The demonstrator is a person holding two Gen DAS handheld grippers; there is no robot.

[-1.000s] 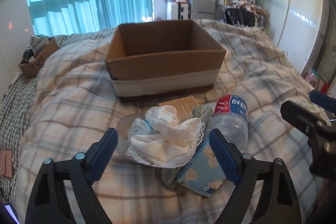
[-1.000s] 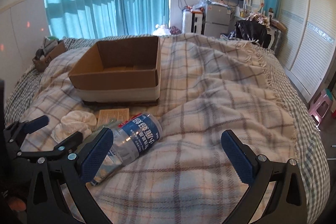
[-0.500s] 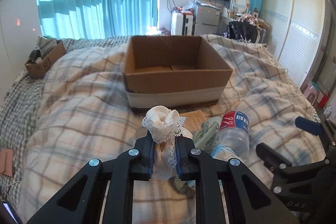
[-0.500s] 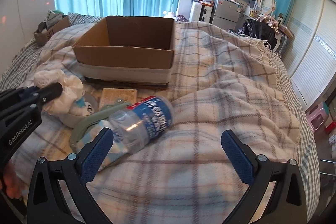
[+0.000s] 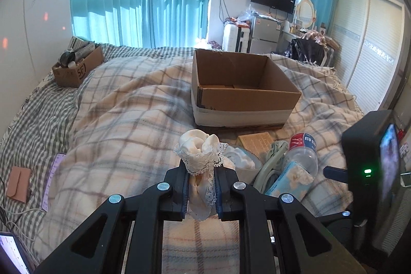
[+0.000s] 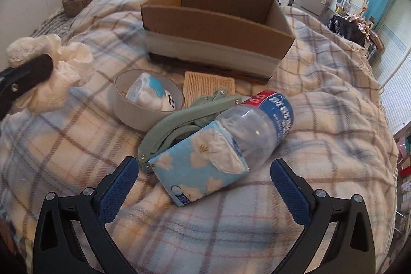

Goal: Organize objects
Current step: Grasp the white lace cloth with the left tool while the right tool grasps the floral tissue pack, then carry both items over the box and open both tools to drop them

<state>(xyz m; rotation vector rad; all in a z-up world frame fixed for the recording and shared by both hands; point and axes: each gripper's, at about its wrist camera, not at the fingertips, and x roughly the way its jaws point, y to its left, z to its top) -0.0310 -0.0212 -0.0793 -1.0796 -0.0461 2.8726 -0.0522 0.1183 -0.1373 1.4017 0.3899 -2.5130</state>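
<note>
A white lace cloth (image 5: 201,158) is pinched between the fingers of the left gripper (image 5: 201,190) and held above the plaid blanket (image 5: 123,125) on the bed. The fingers of the right gripper (image 6: 205,184) are spread wide, just short of a blue flowered tissue pack (image 6: 199,171). Against the pack lie a plastic bottle (image 6: 264,120) and a green clip (image 6: 179,125). A round bowl (image 6: 143,107) sits beside them, in front of an open cardboard box (image 6: 215,25).

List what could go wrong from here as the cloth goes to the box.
1. The lace cloth is soft, and its tail hangs below the left tool; it may slip or snag on the box rim.
2. The right tool is open close over the tissue pack, which leans on the bottle; a nudge could roll the bottle.
</note>
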